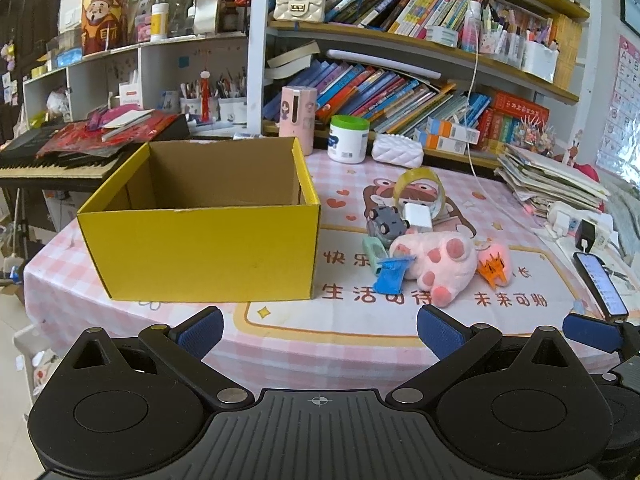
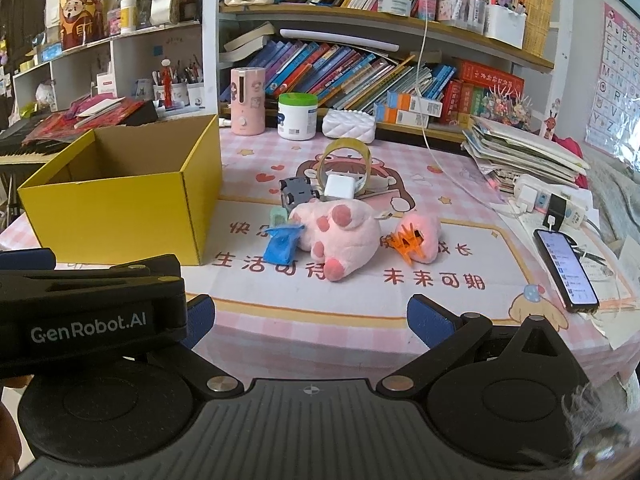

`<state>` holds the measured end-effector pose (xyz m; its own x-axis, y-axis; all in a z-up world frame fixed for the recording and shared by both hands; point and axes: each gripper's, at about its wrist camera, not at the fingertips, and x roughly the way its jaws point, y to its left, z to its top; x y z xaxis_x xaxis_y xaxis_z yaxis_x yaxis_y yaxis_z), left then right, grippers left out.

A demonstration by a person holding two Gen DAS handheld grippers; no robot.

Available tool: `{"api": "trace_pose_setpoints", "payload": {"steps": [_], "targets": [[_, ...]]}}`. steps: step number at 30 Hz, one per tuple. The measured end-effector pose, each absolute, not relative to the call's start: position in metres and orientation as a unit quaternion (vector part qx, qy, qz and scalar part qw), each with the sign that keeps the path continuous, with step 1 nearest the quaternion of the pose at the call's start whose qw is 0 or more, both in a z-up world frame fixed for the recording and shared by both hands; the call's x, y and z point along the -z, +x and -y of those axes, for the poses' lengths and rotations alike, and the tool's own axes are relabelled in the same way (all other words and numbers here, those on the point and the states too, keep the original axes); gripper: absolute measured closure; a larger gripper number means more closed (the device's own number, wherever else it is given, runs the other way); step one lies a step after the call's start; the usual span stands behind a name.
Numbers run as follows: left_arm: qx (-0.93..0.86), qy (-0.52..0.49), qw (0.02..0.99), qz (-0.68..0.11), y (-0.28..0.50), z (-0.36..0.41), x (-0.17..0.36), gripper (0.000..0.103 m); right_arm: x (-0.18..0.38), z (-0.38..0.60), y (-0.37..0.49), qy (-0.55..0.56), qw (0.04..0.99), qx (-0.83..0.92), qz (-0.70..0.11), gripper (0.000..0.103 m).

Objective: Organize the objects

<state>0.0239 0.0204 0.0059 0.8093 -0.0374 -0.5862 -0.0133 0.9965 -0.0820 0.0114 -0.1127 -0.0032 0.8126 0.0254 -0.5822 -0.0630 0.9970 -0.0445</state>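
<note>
Corrugated cardboard forms the open yellow box (image 1: 200, 254), brown and empty inside, which stands on the left part of the pink checked tablecloth (image 1: 352, 344) with its long side across the left wrist view. Just right of the box, apart from it, lies a small heap of loose things. The largest is a fluffy pink plush paw (image 2: 340, 236) with darker pink pads; its long axis runs from the far left toward the near right, the toe end nearest the cameras. Against its left side rests a crinkled blue plastic packet (image 2: 282, 246), and behind that a pale green rounded case (image 2: 277, 216). A grey toy car (image 2: 297, 192) lies tipped with its wheels showing, touching a white square charger block (image 2: 340, 188). Behind these a ring of clear yellowish adhesive tape (image 2: 347, 160) stands on edge, its hole facing the cameras. To the right, an orange plastic claw clip (image 2: 408, 245) leans on a smaller pink plush piece (image 2: 424, 230). A black smartphone (image 2: 566, 272) lies lit near the right edge. The left gripper (image 1: 320, 330) and right gripper (image 2: 310, 322) hover at the near table edge, both spread wide with blue ribbed pads, grasping nothing.
</note>
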Motion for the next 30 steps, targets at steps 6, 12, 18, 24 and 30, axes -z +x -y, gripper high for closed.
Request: {"api": "trace_pose_setpoints", "payload": {"steps": [6, 12, 18, 24, 30], "targets": [[0.008, -0.047, 0.951, -0.305, 0.035, -0.010, -0.005, 0.000, 0.002, 0.124, 0.022, -0.040, 0.955, -0.029, -0.294, 0.000], [0.012, -0.055, 0.952, -0.301, 0.049, 0.000, -0.004, 0.000, 0.002, 0.137, 0.035, -0.053, 0.956, -0.037, -0.286, 0.000], [0.004, -0.061, 0.952, -0.300, 0.063, 0.008, -0.002, 0.000, 0.004, 0.153, 0.054, -0.052, 0.954, -0.038, -0.293, 0.000], [-0.025, -0.074, 0.949, -0.307, 0.083, 0.016, 0.001, 0.000, 0.007, 0.171, 0.076, -0.053, 0.951, -0.046, -0.300, 0.000], [-0.056, -0.089, 0.944, -0.314, 0.099, 0.028, 0.006, 0.000, 0.011, 0.196, 0.103, -0.052, 0.947, -0.053, -0.311, 0.000]]}}
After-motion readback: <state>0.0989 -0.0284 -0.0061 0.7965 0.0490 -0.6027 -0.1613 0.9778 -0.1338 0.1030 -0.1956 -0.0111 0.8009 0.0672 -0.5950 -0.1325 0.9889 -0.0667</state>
